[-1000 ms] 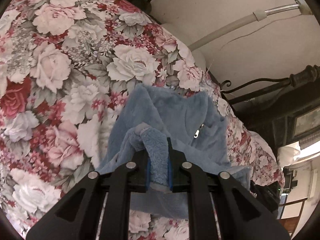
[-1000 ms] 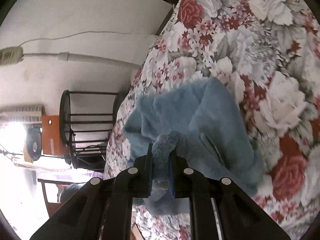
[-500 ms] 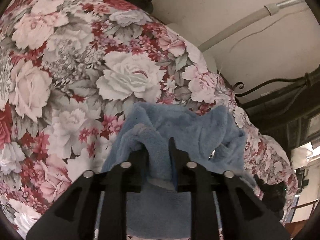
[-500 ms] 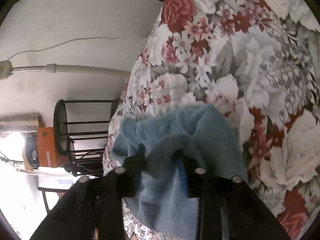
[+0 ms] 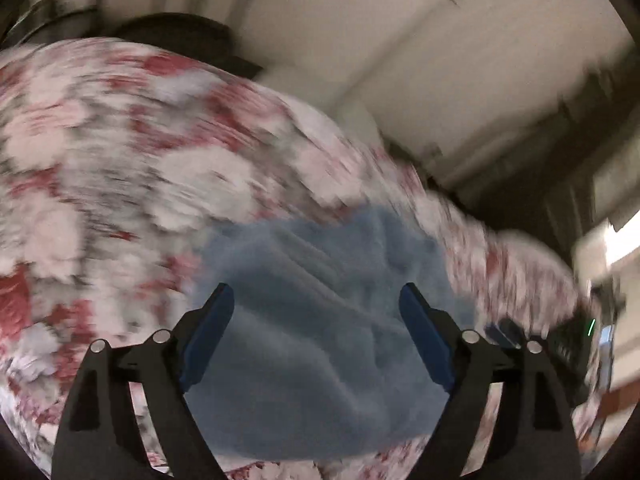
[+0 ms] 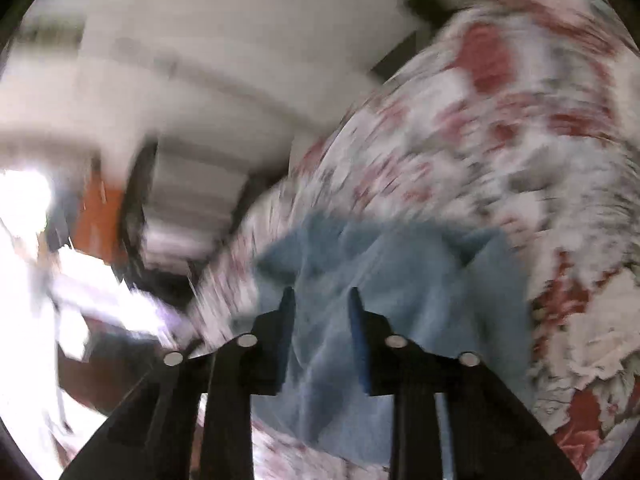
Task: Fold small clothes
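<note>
A small light-blue fleece garment lies bunched on the flowered bedspread. My left gripper is open wide just above it, with nothing between its blue pads. In the right wrist view the same garment lies below my right gripper, whose fingers stand partly apart and hold nothing. Both views are blurred by motion.
The flowered bedspread fills most of both views. A pale wall and a dark metal bed frame lie beyond the bed. A dark rack and an orange object stand off the bed's edge.
Both grippers have let go of the blue garment and opened; the left is now wide open. The garment has dropped onto the bedspread. Both cameras are moving fast.
</note>
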Demonstrator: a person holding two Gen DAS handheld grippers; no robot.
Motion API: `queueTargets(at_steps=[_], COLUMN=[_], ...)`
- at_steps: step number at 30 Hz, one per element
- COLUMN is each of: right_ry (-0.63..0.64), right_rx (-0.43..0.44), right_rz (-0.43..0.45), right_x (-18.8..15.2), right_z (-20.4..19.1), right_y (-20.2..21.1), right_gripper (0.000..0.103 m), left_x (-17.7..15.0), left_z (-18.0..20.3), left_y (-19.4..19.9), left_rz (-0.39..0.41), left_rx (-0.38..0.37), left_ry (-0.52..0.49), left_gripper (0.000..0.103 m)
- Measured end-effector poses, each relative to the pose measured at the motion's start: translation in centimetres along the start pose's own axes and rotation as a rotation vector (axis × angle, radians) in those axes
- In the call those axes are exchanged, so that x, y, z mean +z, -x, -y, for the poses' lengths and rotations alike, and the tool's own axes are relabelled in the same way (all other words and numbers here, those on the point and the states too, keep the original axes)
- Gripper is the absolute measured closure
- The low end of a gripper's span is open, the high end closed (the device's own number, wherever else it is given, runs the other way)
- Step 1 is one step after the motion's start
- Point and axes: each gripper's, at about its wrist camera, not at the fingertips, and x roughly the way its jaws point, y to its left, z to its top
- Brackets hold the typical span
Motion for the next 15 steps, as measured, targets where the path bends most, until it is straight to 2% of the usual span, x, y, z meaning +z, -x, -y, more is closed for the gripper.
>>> queueTargets(at_steps=[2,4,5,6,7,8,9,10,11,13,15], right_ry=[0.113,0.178,0.211,0.219,0.205,0.169,0.104,0.04,0.016,0.066,0.147], right_rx=[-0.053,-0.092,-0.168,-0.229,-0.281,-0.305,-0.29,-0.265,-0.259,-0.281,-0.225], right_rz=[-0.07,-0.146,-0.166,-0.154,-0.134,-0.119,-0.102,-0.083,-0.064,-0.006,-0.007], right_x=[-1.3,-2.5,-2.9,-3.0,-2.8,-2.5,-2.1,-1.7,-1.4,-1.1,-1.3], right_z=[-1.9,-2.9,-2.9,-2.3,-1.2,0.2,2.0,3.2,3.5,2.1,-0.1], right_y=[-2.4,-4.8,-6.1,-6.4,-6.6,-6.5,-6.1,-5.5,-4.9,-3.9,-3.6], right_gripper=[0.082,0.082,0.085,0.096,0.103,0.103,0.103,0.103,0.103,0.099,0.098], left_x=[-1.2,-2.8,-3.2,-3.4,-3.4,-3.1,-2.9,-2.5,-2.2,-1.6,-1.1], left_z=[2.2,3.7,3.9,3.6,3.1,2.2,1.8,1.5,1.6,1.8,1.9], left_y=[-2.3,-4.9,-6.1,-7.6,-8.3,-8.7,-8.6,-8.2,-7.8,-6.2,-4.4], left_rz=[-0.063,-0.11,-0.116,-0.117,-0.114,-0.109,-0.104,-0.088,-0.066,0.014,0.062], left_rx=[0.033,0.126,0.21,0.371,0.442,0.447,0.432,0.439,0.452,0.443,0.358], left_ry=[-0.099,-0.178,-0.206,-0.231,-0.233,-0.197,-0.165,-0.142,-0.137,-0.123,-0.098], left_gripper=[0.021,0.021,0.022,0.023,0.023,0.023,0.025,0.033,0.035,0.037,0.033])
